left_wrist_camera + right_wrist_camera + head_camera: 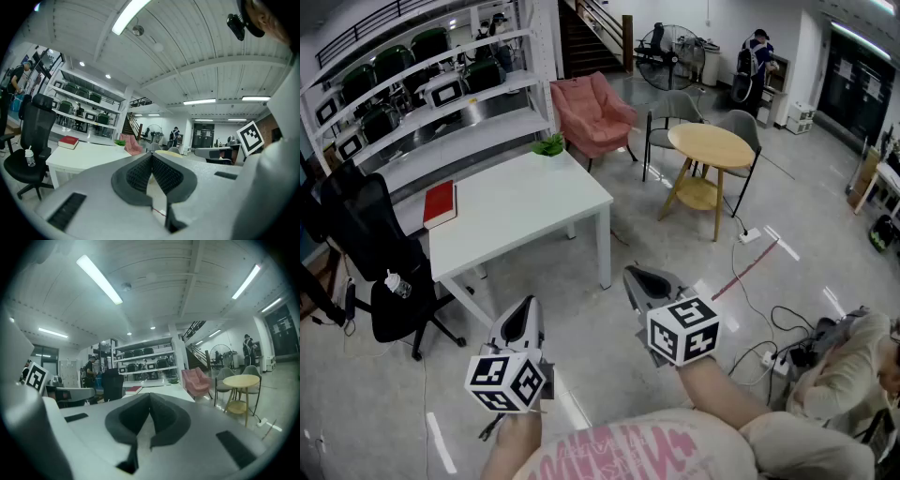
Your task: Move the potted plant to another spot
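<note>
A small green potted plant stands at the far corner of the white table; it also shows small in the left gripper view and the right gripper view. Both grippers hang over the floor well short of the table. My left gripper is shut with nothing between its pads, its tips meeting in the left gripper view. The right gripper is shut and empty too, jaws touching in its own view.
A red book lies at the table's left end. A black office chair with a bottle on its seat stands left of the table. A pink armchair, a round wooden table with grey chairs, and floor cables lie to the right. A seated person is at lower right.
</note>
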The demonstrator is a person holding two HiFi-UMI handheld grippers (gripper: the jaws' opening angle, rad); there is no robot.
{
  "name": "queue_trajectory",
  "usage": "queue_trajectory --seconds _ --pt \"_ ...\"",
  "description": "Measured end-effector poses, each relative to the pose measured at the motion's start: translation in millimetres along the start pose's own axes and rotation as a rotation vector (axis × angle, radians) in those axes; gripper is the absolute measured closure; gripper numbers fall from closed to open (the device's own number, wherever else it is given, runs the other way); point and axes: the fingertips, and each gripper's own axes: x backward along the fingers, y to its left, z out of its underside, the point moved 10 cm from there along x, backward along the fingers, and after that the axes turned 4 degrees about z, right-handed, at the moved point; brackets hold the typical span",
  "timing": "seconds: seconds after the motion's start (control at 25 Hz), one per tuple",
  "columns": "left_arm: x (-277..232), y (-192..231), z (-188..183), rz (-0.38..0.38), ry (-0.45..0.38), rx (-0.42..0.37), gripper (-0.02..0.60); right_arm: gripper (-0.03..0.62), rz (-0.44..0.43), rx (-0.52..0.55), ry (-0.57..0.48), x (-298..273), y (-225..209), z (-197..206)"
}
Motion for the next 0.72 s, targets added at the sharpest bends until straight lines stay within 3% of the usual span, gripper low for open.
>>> queue_trajectory --seconds 0.32,0.72 --pt "6 29 2 0.028 -0.011 0.034 0.591 0.588 0.015 -0.027 0.008 -17 19 11" --pt "9 65 16 0.104 0.006 0.064 0.591 0.588 0.102 -0.077 0.049 -27 31 44"
